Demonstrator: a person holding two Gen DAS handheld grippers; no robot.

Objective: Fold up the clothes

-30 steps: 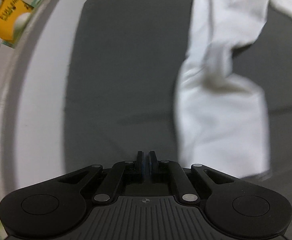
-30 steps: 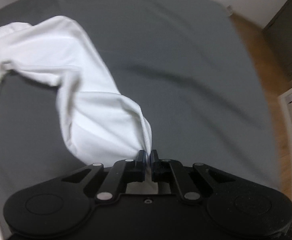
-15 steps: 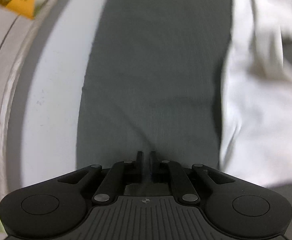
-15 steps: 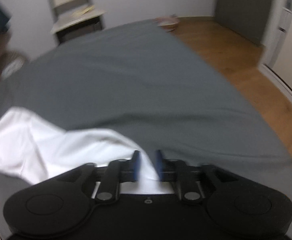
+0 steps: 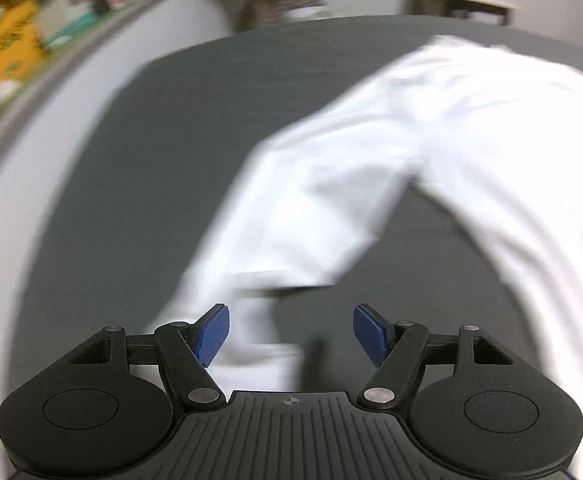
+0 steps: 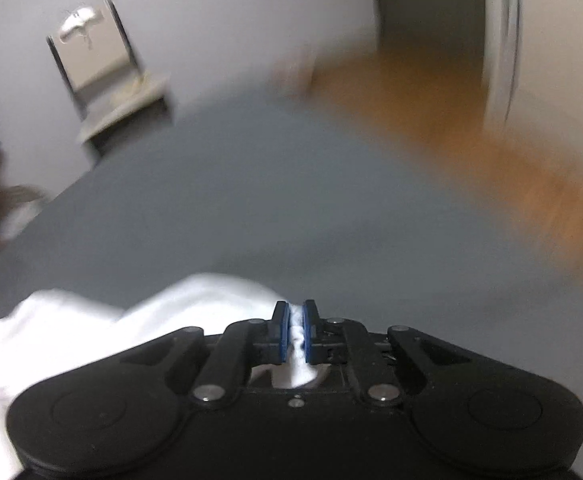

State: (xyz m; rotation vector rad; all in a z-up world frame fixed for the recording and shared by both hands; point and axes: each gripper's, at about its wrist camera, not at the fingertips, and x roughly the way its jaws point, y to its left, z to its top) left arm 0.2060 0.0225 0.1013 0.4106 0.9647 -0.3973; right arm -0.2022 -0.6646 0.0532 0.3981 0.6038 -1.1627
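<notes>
White garment draped across the grey bed, one end pinched, the other loose.

The left gripper [image 5: 291, 334] has just been opening and its blue pads [image 5: 211, 334] now stand wide apart; a loose end of the white garment [image 5: 431, 152] lies on the bed sheet [image 5: 151, 152] under the gap, nearer the left pad, with neither pad pressing on it. From there the cloth runs up and away in a blurred arch toward the far right of the bed. The right gripper [image 6: 295, 330] has just been closing and its pads are nearly together, clamping a thin bunched fold of the garment [image 6: 91, 320], which trails off to the left over the sheet [image 6: 251, 200]. Beyond the bed's far edge stands a small pale stand [image 6: 103, 64] against the wall.
</notes>
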